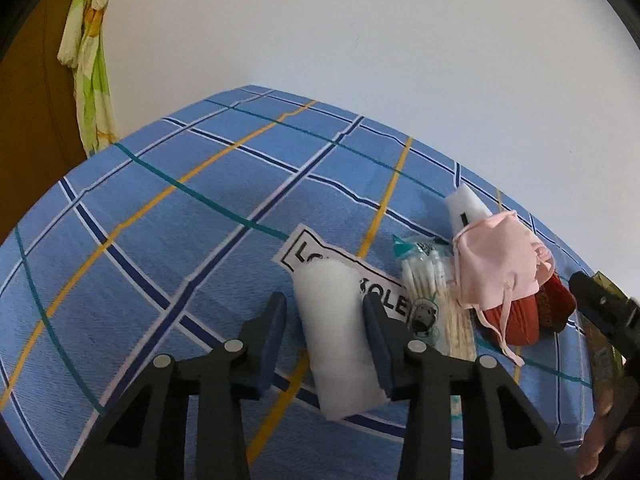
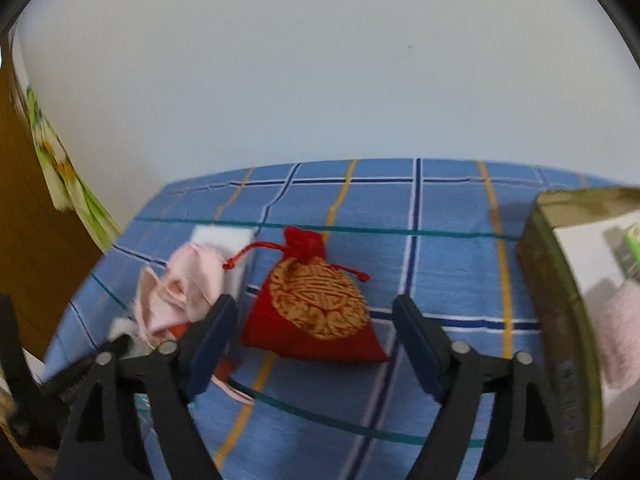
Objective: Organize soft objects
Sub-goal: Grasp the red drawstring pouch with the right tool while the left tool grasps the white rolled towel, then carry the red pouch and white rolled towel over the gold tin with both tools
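Note:
My left gripper point(image 1: 326, 304) is open over a white roll of cotton wadding point(image 1: 340, 336) that lies between its fingers on the blue checked cloth. A bag of cotton swabs point(image 1: 430, 292), a pink cloth mask point(image 1: 496, 260) and a red pouch point(image 1: 532, 312) lie to its right. My right gripper point(image 2: 316, 308) is open, its fingers on either side of the red drawstring pouch point(image 2: 316, 304) with a gold emblem. The pink mask also shows in the right wrist view point(image 2: 180, 288), left of the pouch and partly over a white block point(image 2: 224, 240).
A gold-rimmed box point(image 2: 568, 320) with a white inside and a pink cloth point(image 2: 624, 332) in it stands at the right. A printed white card point(image 1: 320, 256) lies under the wadding. A white wall is behind the table; a floral curtain point(image 1: 92, 60) hangs at left.

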A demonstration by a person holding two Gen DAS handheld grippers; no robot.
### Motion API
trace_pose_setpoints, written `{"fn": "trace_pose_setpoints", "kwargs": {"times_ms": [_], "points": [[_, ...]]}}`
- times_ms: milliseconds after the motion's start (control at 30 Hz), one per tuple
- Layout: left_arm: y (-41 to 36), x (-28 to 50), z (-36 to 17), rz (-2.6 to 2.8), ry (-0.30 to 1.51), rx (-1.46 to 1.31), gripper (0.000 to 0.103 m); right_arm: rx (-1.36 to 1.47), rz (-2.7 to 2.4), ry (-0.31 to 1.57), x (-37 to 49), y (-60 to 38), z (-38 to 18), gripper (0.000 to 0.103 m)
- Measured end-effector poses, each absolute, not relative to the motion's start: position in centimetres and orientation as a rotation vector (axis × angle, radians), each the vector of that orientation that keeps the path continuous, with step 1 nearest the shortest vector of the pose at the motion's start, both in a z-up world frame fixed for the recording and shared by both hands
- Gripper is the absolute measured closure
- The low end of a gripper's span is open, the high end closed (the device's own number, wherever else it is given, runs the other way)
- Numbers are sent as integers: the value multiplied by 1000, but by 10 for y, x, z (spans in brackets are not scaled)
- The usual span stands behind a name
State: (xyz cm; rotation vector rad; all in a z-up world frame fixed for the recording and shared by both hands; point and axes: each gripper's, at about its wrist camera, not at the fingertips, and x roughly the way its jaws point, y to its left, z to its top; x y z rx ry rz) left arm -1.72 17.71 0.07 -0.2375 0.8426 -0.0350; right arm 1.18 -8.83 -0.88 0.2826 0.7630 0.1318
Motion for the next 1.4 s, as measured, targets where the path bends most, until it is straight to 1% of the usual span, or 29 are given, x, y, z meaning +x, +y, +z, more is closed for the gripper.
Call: {"fn": "trace_pose_setpoints", "kwargs": {"times_ms": [33,167,267,300,367,400,433,467,500,533,567,633,733,933,1067,1200,1400], "points": [[177,-18,2,-31,837,-234,66,291,125,767,15,-88,-9,16],[168,-18,3,-23,839,-167,66,282,89,809,31,-86,-18,16],[164,-14,0,-34,866,-152,63,277,81,878,46,-83,-33,17],[165,-12,-2,-42,881,-158,60,274,84,887,49,-81,-36,17],[159,-12,-2,-31,883,-120,59,208,81,881,52,-73,-36,21],[158,-12,-2,-29,885,-110,59,185,80,882,53,-70,-37,29],[158,-12,-2,-28,885,-107,59,157,74,875,53,-67,-38,42],[159,-13,-2,-29,886,-113,59,119,54,876,53,-63,-38,51],[161,-13,-2,-31,884,-123,61,111,60,876,54,-63,-39,60],[163,-14,-2,-33,881,-134,68,116,66,875,54,-64,-39,66],[165,-14,-1,-50,877,-155,69,126,69,872,53,-66,-39,68],[168,-16,-1,-49,868,-179,71,145,75,861,50,-70,-37,78],[176,-23,9,-33,790,-216,71,158,77,805,36,-76,-31,79],[185,-39,32,6,606,-256,71,135,104,601,-4,-82,-3,81],[179,-48,42,32,506,-233,71,157,117,534,-23,-87,7,81],[173,-50,44,50,468,-200,71,133,97,525,-37,-94,7,81],[172,-52,45,42,468,-227,71,50,43,480,-61,-106,15,81]]}}
